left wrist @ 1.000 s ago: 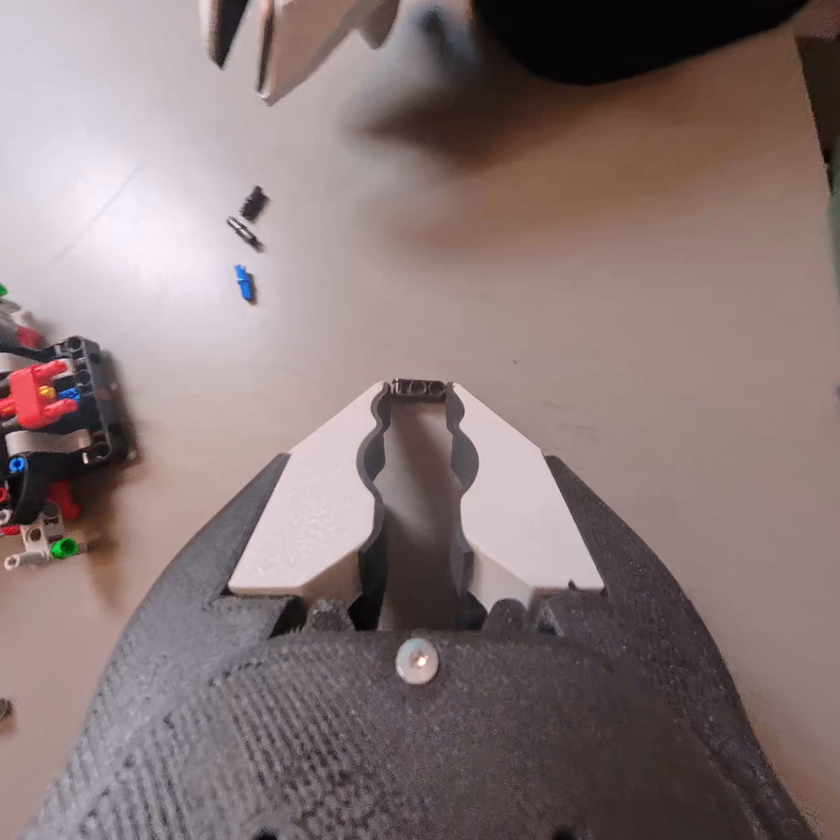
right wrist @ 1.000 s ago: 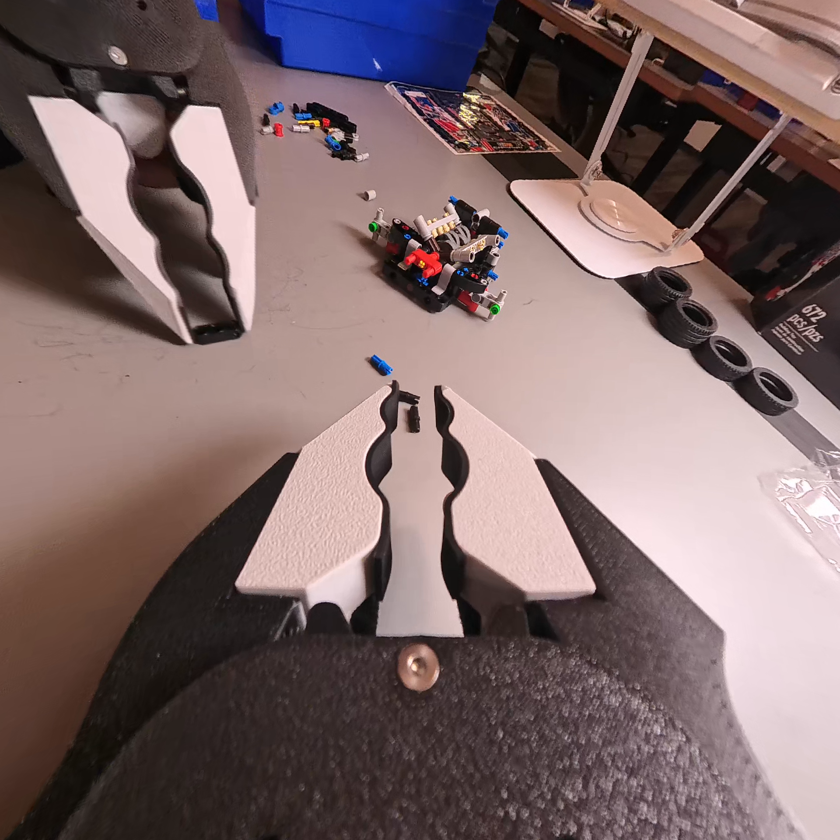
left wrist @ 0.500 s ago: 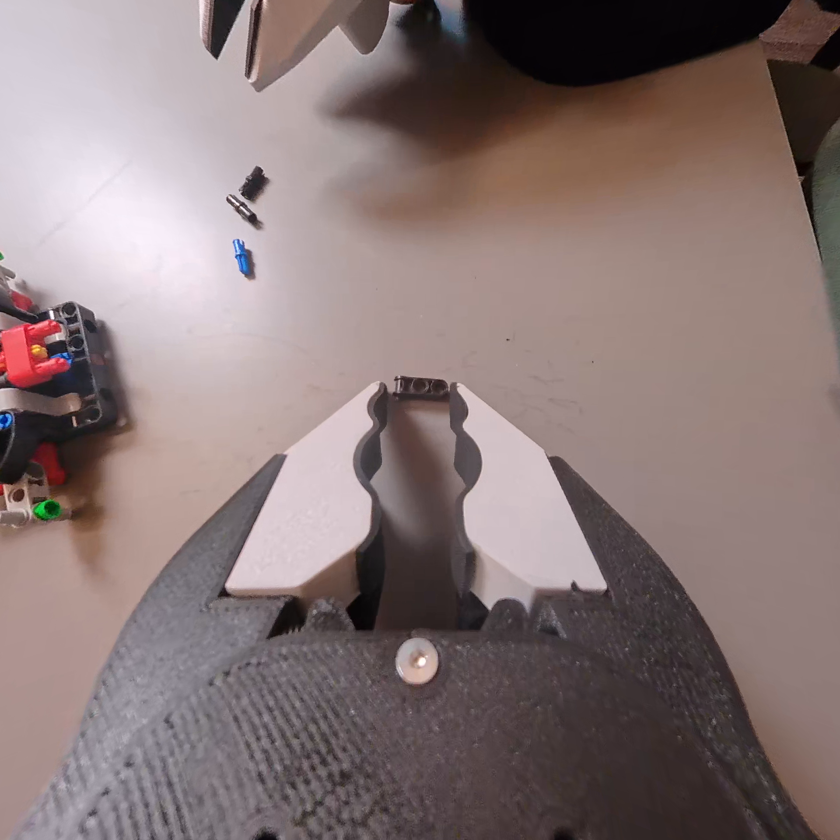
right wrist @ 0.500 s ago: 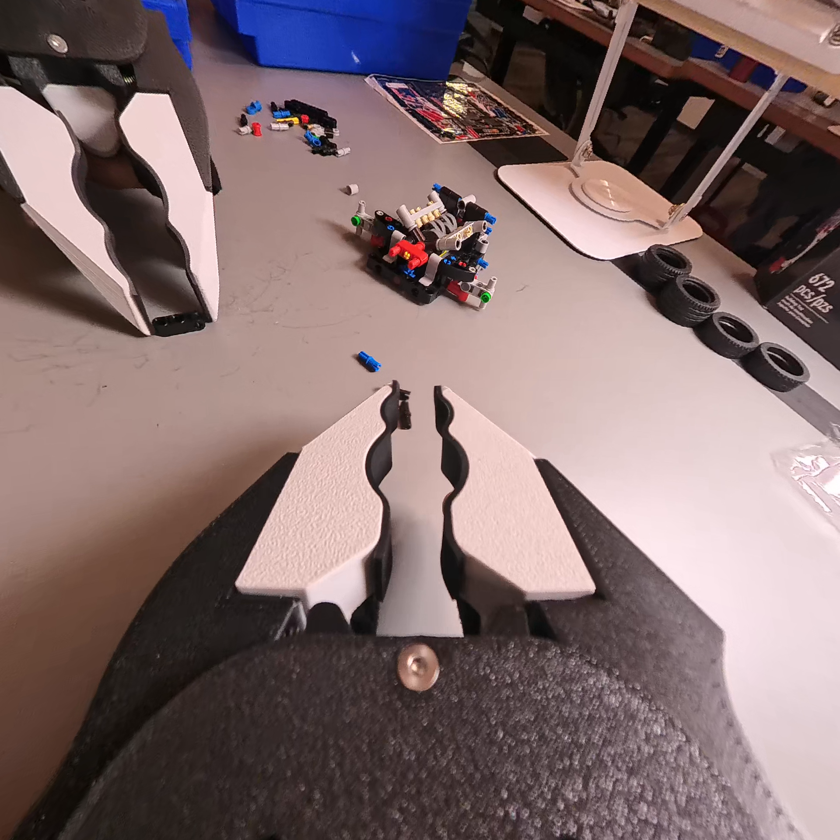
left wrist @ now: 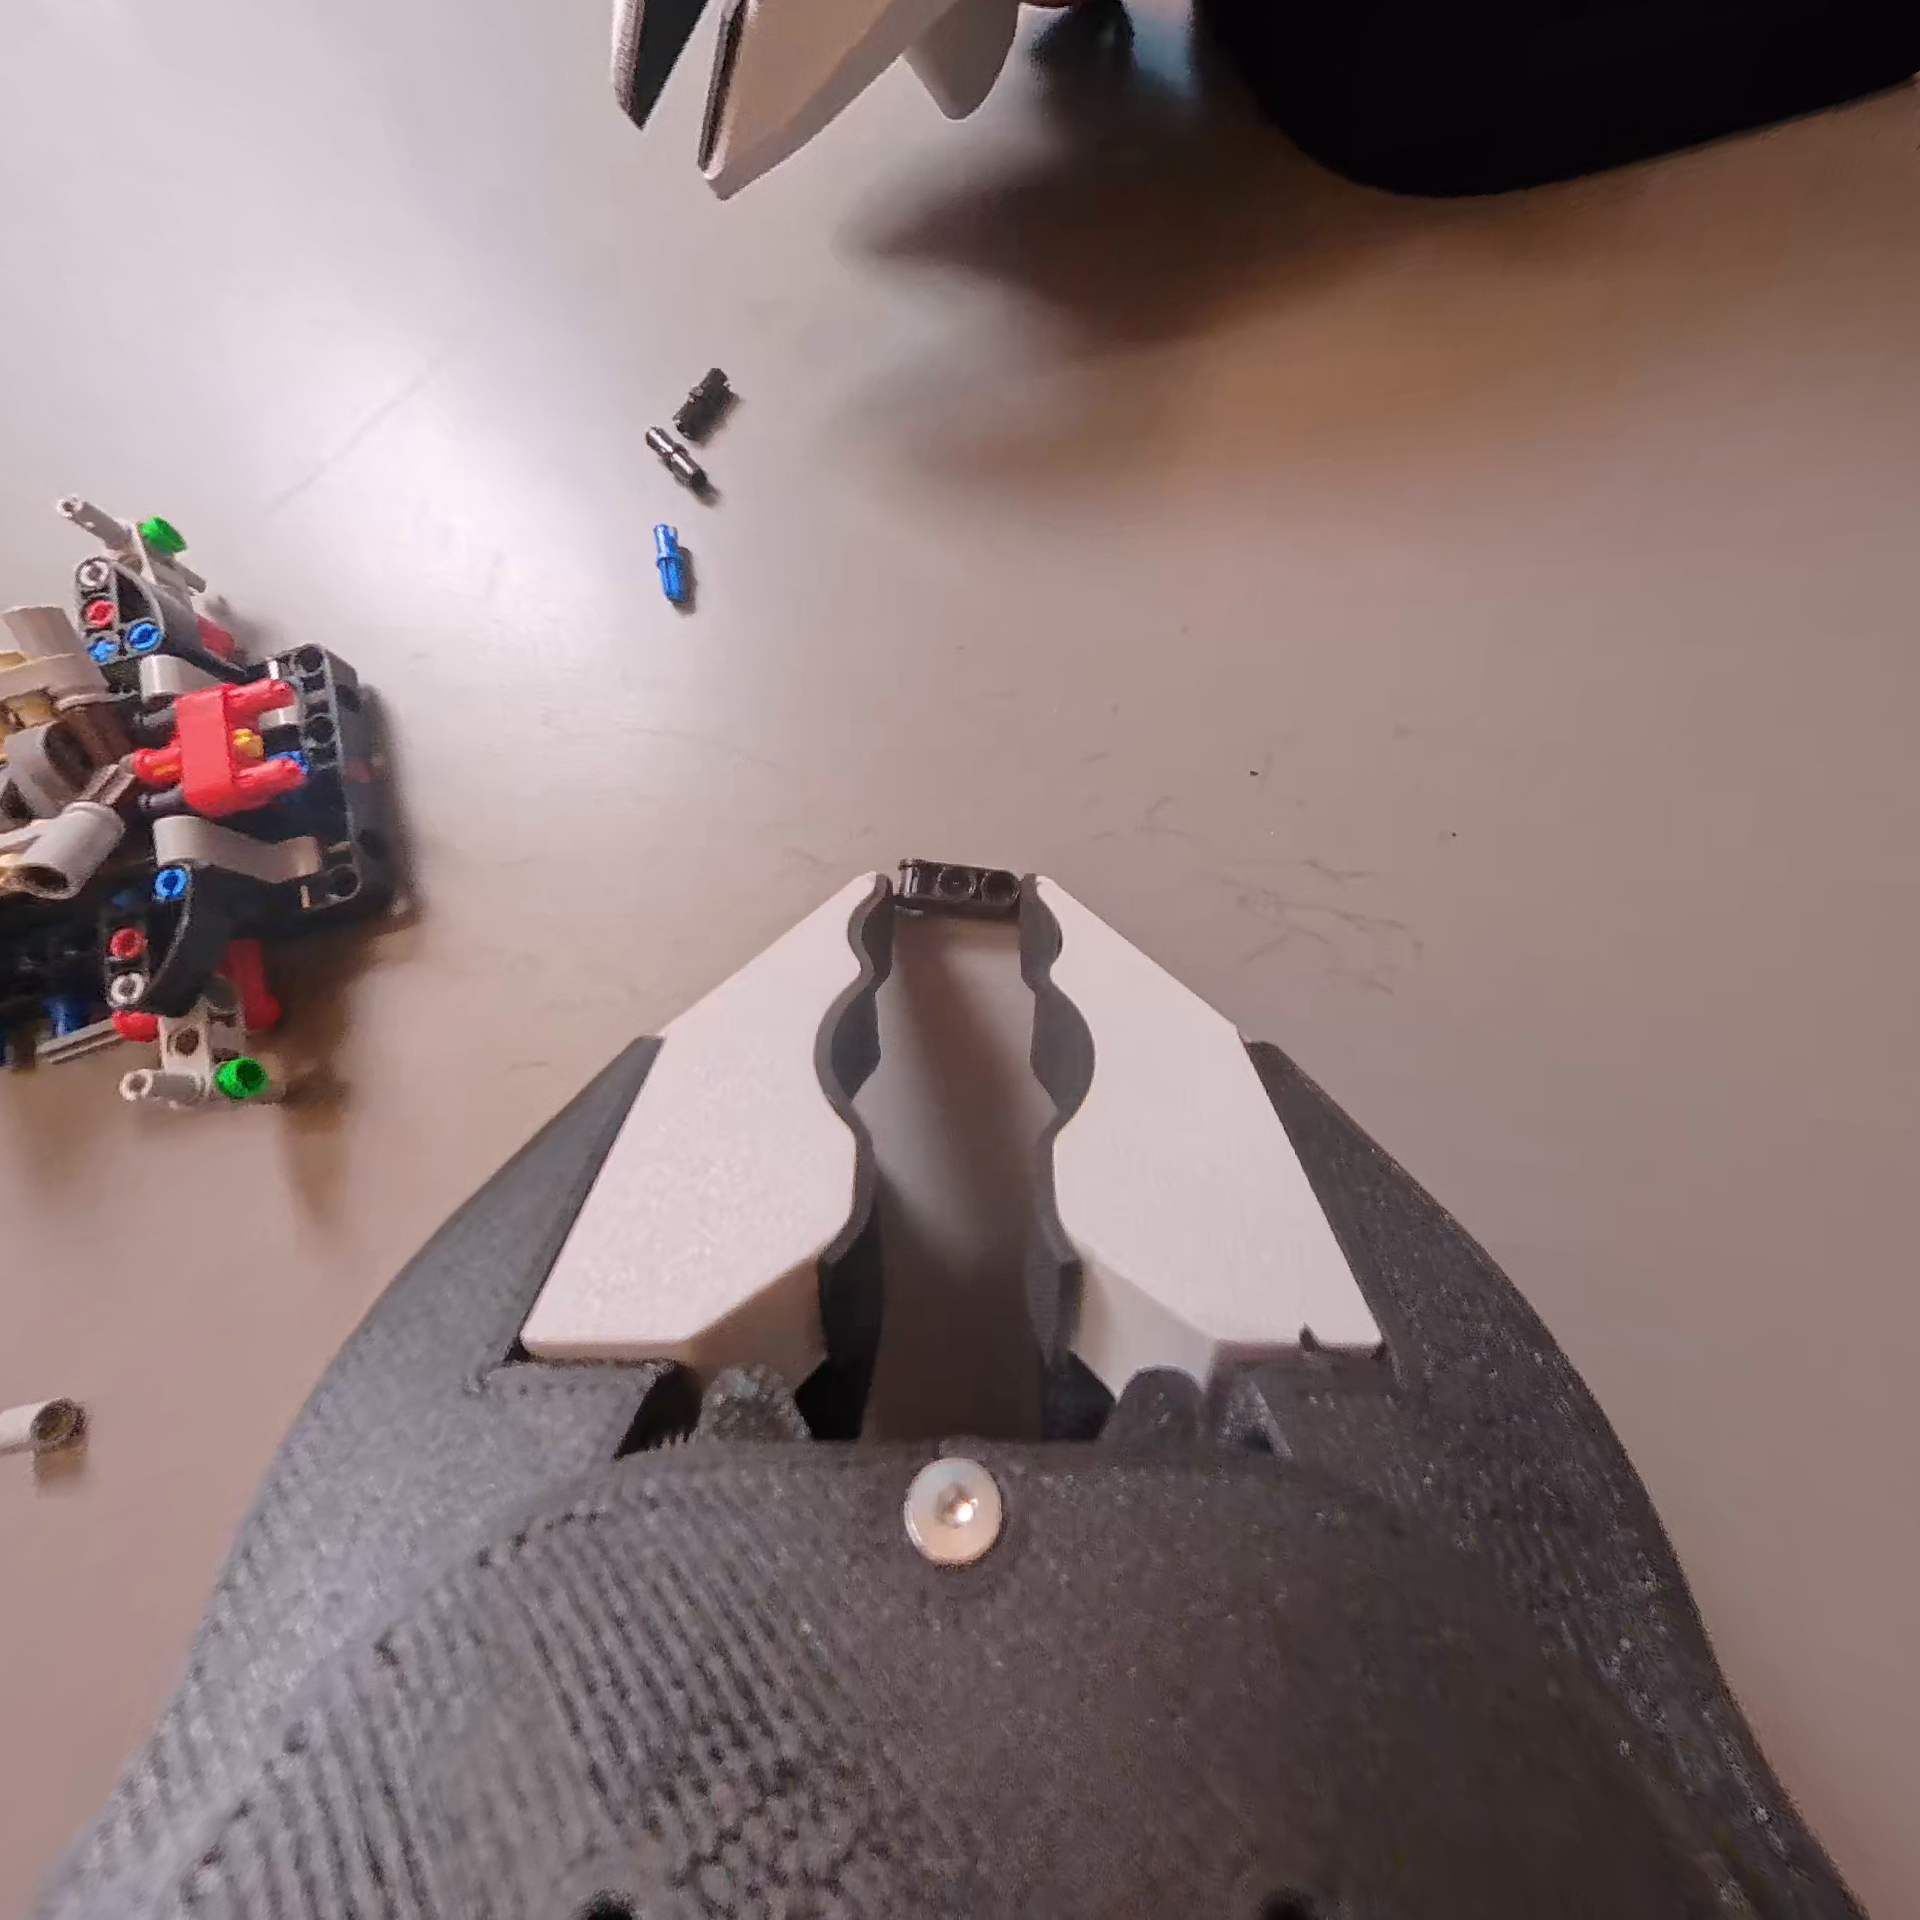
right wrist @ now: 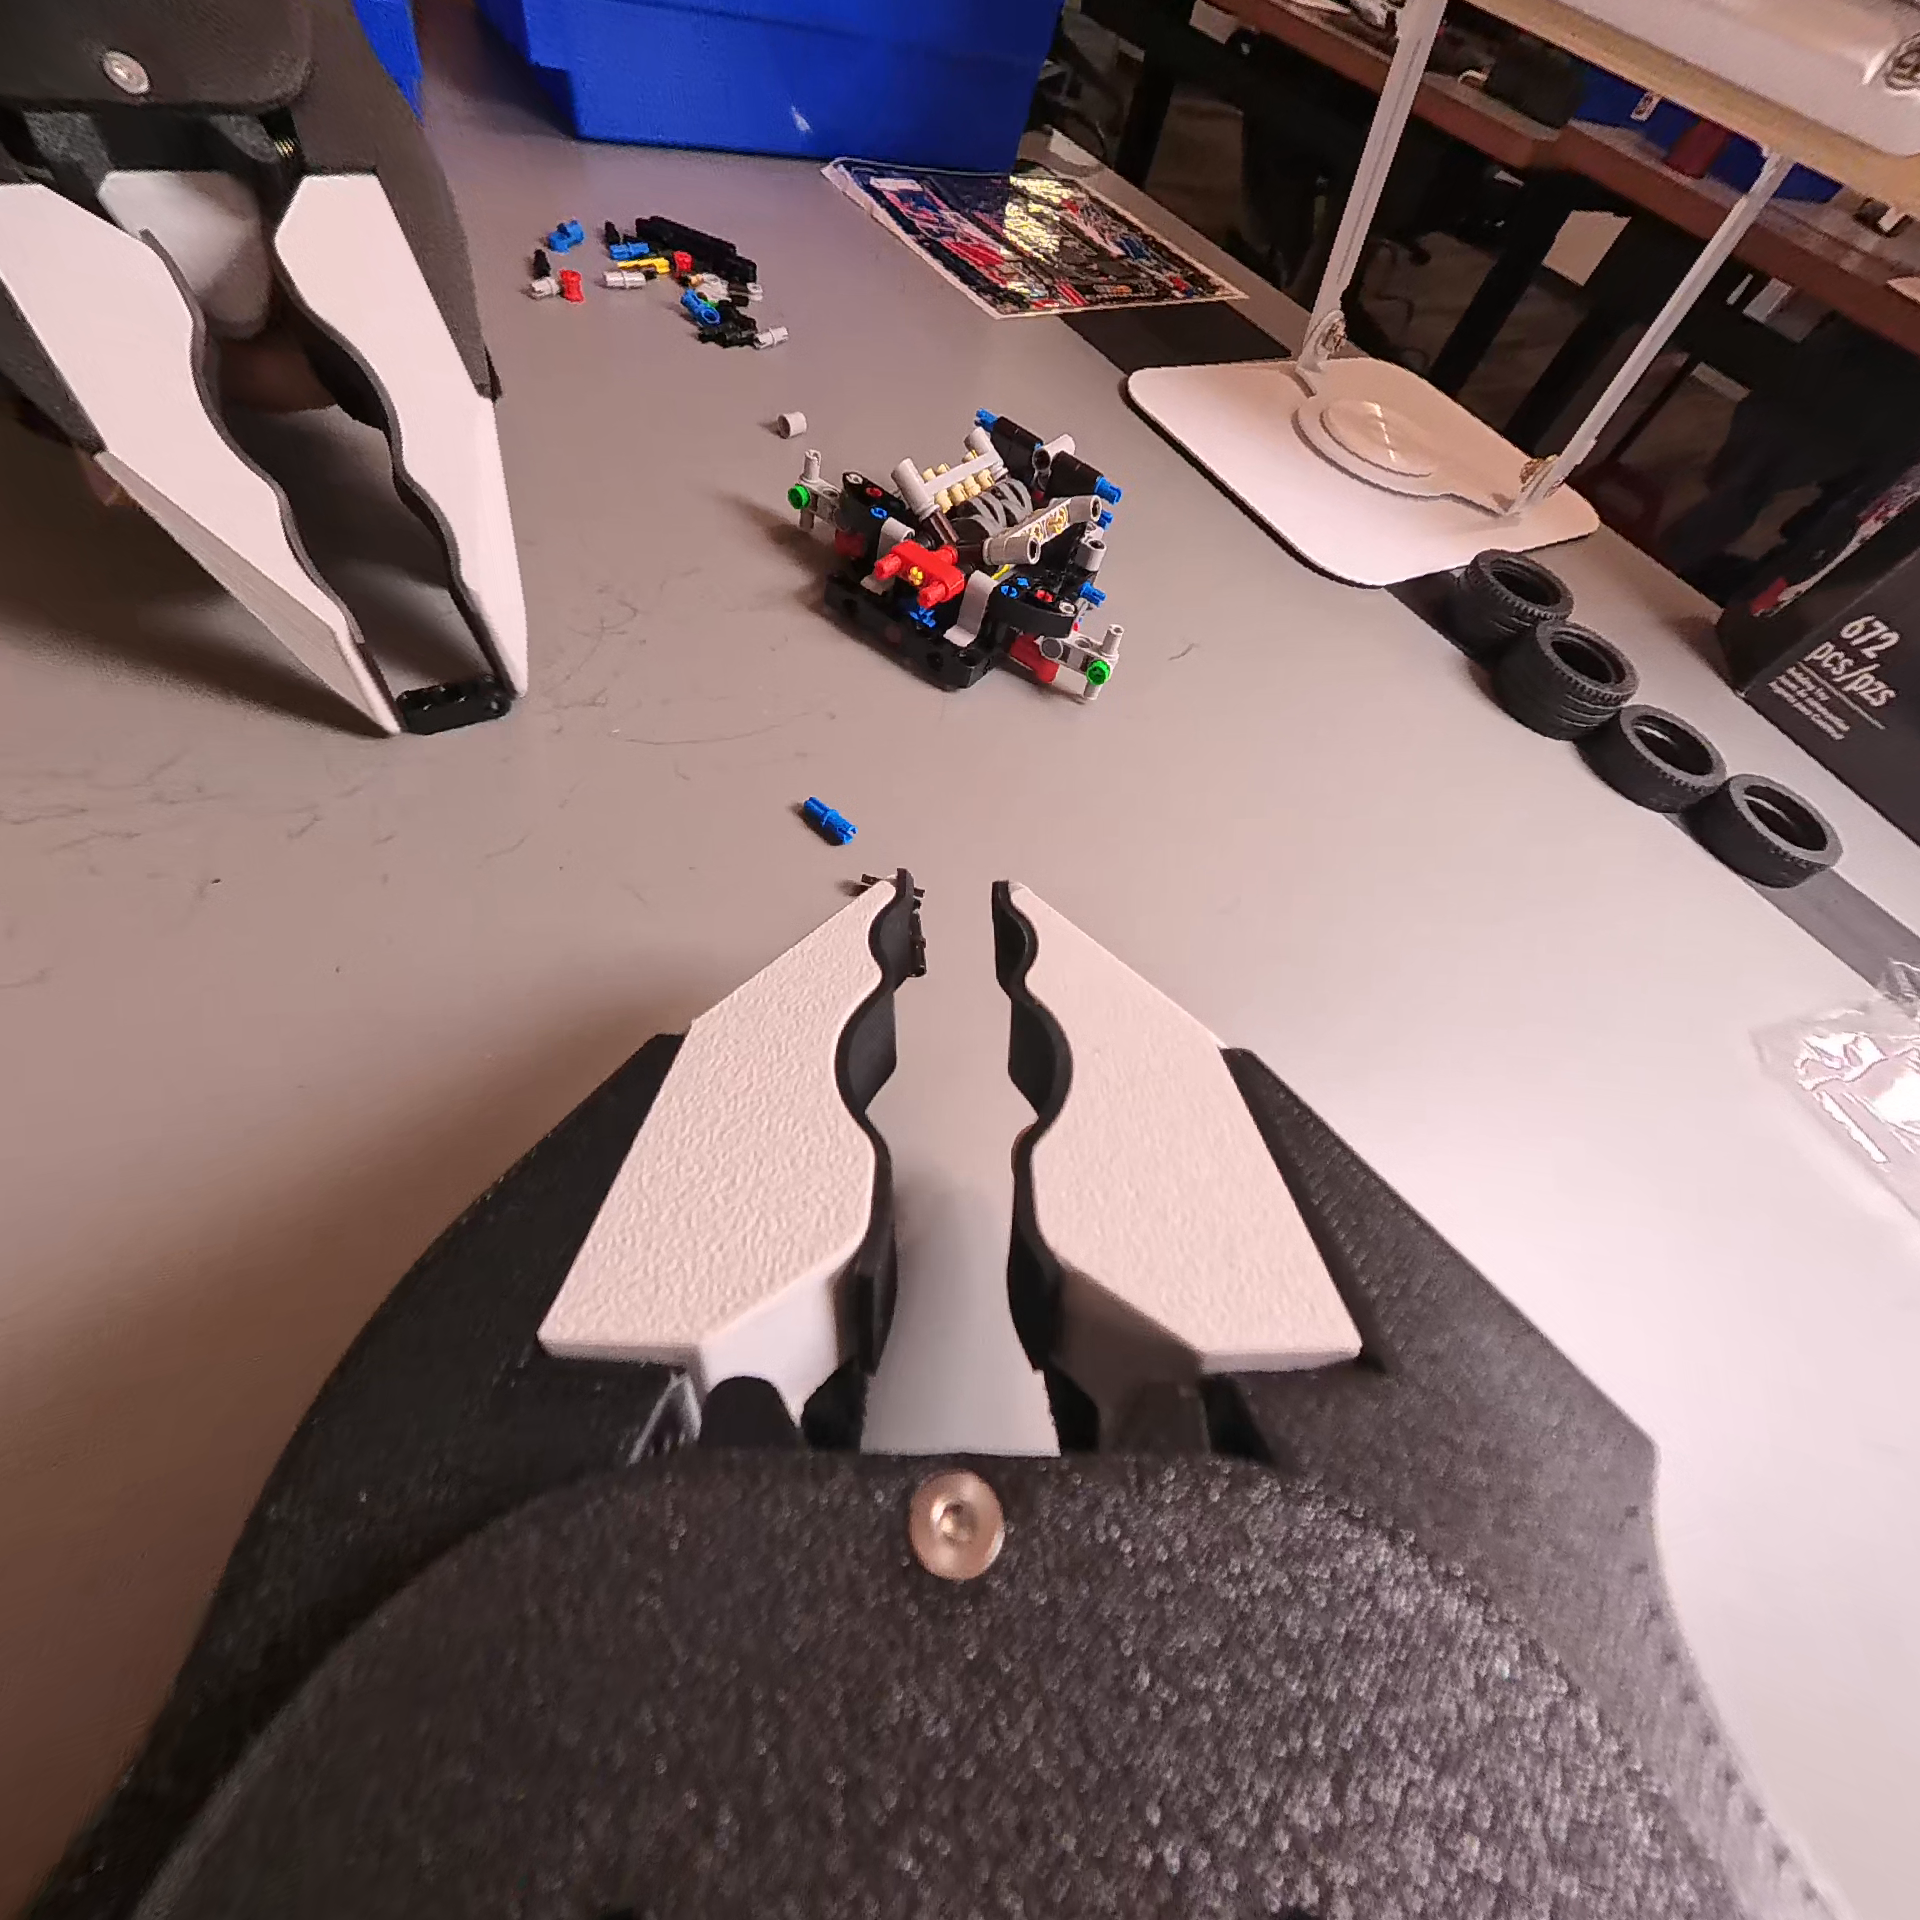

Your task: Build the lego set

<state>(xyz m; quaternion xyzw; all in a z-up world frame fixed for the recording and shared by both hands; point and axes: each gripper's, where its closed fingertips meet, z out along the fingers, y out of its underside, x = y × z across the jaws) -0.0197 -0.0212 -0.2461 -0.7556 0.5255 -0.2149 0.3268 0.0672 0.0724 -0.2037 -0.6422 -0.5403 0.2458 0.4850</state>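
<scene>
Grey table (right wrist: 1351, 935) bears lego model (right wrist: 966, 561), tyres (right wrist: 1642, 717), loose pins (left wrist: 681, 442).

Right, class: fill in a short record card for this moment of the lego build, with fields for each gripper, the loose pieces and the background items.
left gripper: shut on a short black beam, held crosswise at the fingertips
right gripper: open, a black pin by its left finger
loose pins: blue pin and two black pins on the table
partial model: on the table, beyond the blue pin
parts pile: far side, near the blue bin
tyres: four in a row, right edge
</scene>
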